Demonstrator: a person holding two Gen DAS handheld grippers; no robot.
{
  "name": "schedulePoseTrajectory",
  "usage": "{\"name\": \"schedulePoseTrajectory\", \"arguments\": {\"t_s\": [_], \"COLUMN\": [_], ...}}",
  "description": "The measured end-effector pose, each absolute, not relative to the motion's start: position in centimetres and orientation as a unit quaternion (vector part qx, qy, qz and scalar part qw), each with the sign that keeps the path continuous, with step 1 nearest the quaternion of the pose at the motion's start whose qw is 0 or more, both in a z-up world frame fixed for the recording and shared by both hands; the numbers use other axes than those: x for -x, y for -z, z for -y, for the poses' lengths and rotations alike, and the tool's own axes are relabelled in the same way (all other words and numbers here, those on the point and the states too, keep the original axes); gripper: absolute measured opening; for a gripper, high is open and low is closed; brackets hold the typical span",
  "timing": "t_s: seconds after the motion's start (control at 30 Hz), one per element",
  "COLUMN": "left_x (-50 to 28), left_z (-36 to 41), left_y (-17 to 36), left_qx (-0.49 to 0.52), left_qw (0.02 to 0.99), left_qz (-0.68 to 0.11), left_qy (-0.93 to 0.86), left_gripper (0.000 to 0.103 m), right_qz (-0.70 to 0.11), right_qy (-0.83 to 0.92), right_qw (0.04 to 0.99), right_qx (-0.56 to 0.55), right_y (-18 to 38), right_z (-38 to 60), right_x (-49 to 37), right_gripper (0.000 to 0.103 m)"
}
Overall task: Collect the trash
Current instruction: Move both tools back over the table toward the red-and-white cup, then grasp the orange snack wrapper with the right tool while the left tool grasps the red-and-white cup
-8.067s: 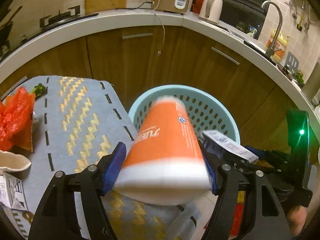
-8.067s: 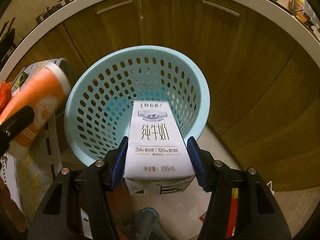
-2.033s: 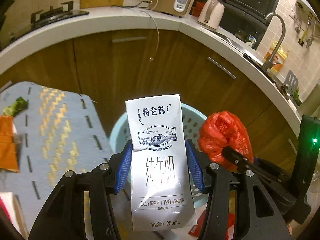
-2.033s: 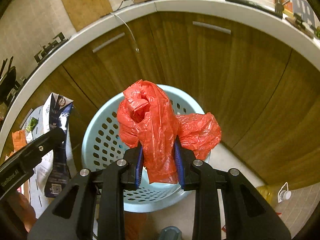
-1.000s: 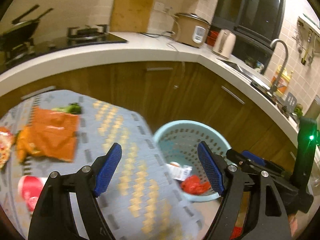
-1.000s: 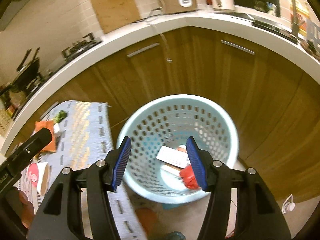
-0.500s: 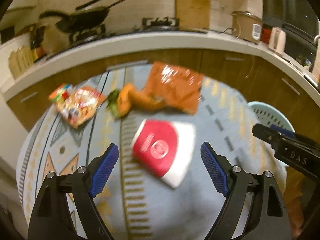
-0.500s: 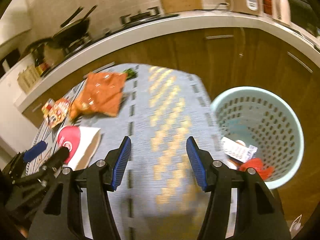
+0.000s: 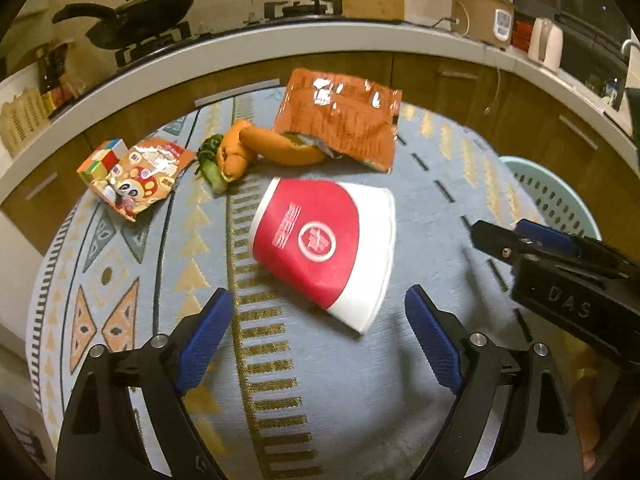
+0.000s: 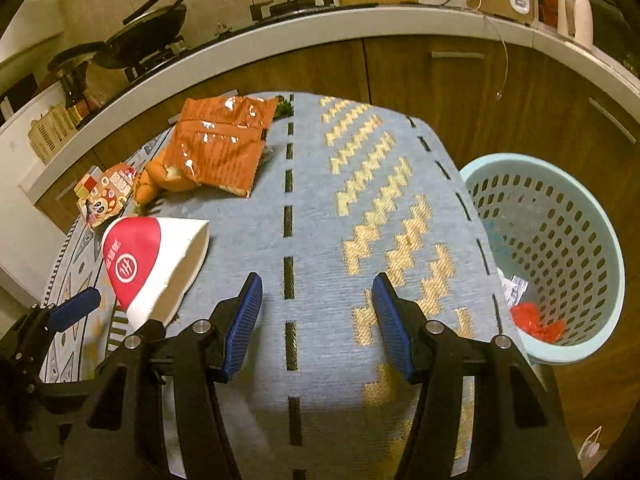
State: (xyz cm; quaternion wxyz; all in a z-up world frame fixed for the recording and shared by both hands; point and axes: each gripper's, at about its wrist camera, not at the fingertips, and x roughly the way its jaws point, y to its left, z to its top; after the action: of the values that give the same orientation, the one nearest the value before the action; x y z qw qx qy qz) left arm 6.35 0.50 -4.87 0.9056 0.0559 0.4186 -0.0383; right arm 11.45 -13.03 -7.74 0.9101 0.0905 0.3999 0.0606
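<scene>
Left gripper [image 9: 318, 312] opening over red-and-white cup [image 9: 324, 246], logo unreadable

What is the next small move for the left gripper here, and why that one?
Probably lower the left gripper around the red and white paper cup and close. The cup lies on its side on the rug, just ahead of the opening, empty jaws, and the basket stands ready nearby.

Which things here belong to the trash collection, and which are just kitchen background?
Job:
red paper cup
orange snack bag
cartoon wrapper
peels and greens
blue basket
left gripper, jaws opening, empty

Background:
wok
rice cooker
kettle
patterned cloth
</scene>
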Motion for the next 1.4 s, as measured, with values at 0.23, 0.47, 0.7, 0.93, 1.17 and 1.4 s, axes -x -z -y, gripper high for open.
{"name": "schedulePoseTrajectory", "arguments": {"t_s": [0.23, 0.47, 0.7, 0.93, 1.17, 1.4], "left_x": [-6.0, -6.0, -6.5, -10.9, -13.1, -13.0], "left_z": [-3.2, -8.5, -9.1, -8.5, -6.7, -4.7], "left_y": [4.1, 3.4, 2.2, 4.1, 5.0, 5.4], "left_qx": [-0.049, -0.026, 0.047, 0.061, 0.076, 0.086], "left_qw": [0.909, 0.912, 0.907, 0.895, 0.887, 0.888], "left_qz": [-0.413, -0.409, -0.403, -0.434, -0.443, -0.428], "left_qy": [0.007, -0.029, 0.115, 0.087, 0.107, 0.141], "left_gripper": [0.084, 0.082, 0.084, 0.084, 0.081, 0.046], "right_qz": [-0.397, -0.398, -0.383, -0.353, -0.351, -0.36], "right_qy": [-0.062, -0.069, -0.092, -0.106, -0.128, -0.133], "right_qw": [0.912, 0.912, 0.918, 0.93, 0.927, 0.923], "right_qx": [-0.082, -0.078, -0.047, -0.002, 0.015, -0.002], "right_y": [7.6, 7.6, 5.7, 2.7, 2.1, 2.5], "right_z": [12.7, 12.5, 11.2, 9.9, 8.1, 7.6], "right_x": [-11.3, -11.4, -11.4, -13.9, -18.0, -22.0], "right_gripper": [0.054, 0.054, 0.054, 0.055, 0.061, 0.071]}}
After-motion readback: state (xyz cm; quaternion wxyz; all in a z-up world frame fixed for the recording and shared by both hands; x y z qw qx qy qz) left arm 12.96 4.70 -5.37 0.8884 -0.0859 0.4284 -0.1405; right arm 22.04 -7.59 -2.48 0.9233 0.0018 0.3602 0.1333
